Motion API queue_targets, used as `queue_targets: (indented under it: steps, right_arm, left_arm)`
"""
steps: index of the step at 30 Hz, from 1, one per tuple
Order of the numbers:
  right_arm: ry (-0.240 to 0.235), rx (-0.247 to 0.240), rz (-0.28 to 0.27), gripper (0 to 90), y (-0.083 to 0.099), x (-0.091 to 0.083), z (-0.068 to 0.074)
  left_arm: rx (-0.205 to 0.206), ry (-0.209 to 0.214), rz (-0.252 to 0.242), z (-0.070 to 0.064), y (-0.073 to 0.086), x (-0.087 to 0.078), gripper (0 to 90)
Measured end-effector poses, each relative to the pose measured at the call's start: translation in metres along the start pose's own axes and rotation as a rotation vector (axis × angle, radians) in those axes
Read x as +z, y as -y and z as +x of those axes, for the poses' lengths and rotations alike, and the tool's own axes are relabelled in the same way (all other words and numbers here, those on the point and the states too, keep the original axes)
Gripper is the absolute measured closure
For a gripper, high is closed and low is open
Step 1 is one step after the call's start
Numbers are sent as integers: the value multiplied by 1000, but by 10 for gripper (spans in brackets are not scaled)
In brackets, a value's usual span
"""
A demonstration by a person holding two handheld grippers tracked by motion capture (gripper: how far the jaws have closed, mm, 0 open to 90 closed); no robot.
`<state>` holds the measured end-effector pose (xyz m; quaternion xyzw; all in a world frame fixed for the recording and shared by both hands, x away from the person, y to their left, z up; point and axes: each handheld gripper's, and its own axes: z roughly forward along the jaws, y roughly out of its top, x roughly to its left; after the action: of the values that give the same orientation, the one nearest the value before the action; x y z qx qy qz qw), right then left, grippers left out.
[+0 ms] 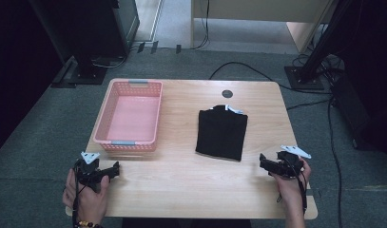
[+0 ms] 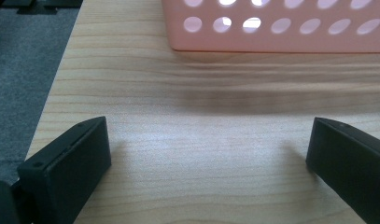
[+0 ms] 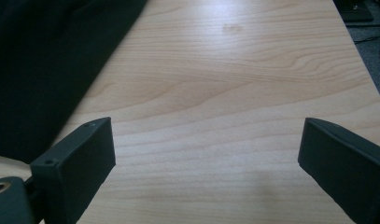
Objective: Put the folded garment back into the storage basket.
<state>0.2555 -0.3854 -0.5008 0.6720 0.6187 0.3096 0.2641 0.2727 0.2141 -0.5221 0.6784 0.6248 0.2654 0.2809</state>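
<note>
Two grippers resting low at the near edge of the table, one at each near corner, both empty. Lying folded right of centre: a black garment, long axis running near to far, a white tag showing at its far end. Sitting just to the left of the right gripper and slightly farther back, near corner of the cloth close to the jaw tips but apart from them. Showing as a dark mass at the left edge of the right gripper view, garment beside the left jaw, not between the jaws. Right gripper standing spread wide, bare wood between the jaws, nothing pinched.

Left gripper lying well apart from the cloth, pointing right along the near edge, just near of the pink basket. Left gripper likewise spread wide over bare wood, touching nothing, the basket wall directly ahead in the left gripper view. Basket holding nothing, standing at the far left, well apart from the garment.

Judging by positions: right hand clearly nearer; likely needing a short reach left and far to take the cloth's near right corner or edge.
</note>
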Motion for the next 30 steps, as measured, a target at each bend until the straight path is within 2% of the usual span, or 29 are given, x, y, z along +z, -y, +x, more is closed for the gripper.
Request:
queue_targets:
  steps: [12, 20, 24, 30]
  right_arm:
    - [-18, -21, -2, 43, -11, 6, 15]
    - [-36, -19, -4, 43, -20, 14, 28]
    - [-39, -3, -1, 43, -22, 19, 33]
    - [-56, -16, 3, 43, -29, 28, 48]
  left_arm:
    - [-7, -4, -2, -1, 0, 0, 0]
    - [-7, -3, -2, -1, 0, 0, 0]
    - [-7, -4, -2, -1, 0, 0, 0]
    - [-8, -3, -2, -1, 0, 0, 0]
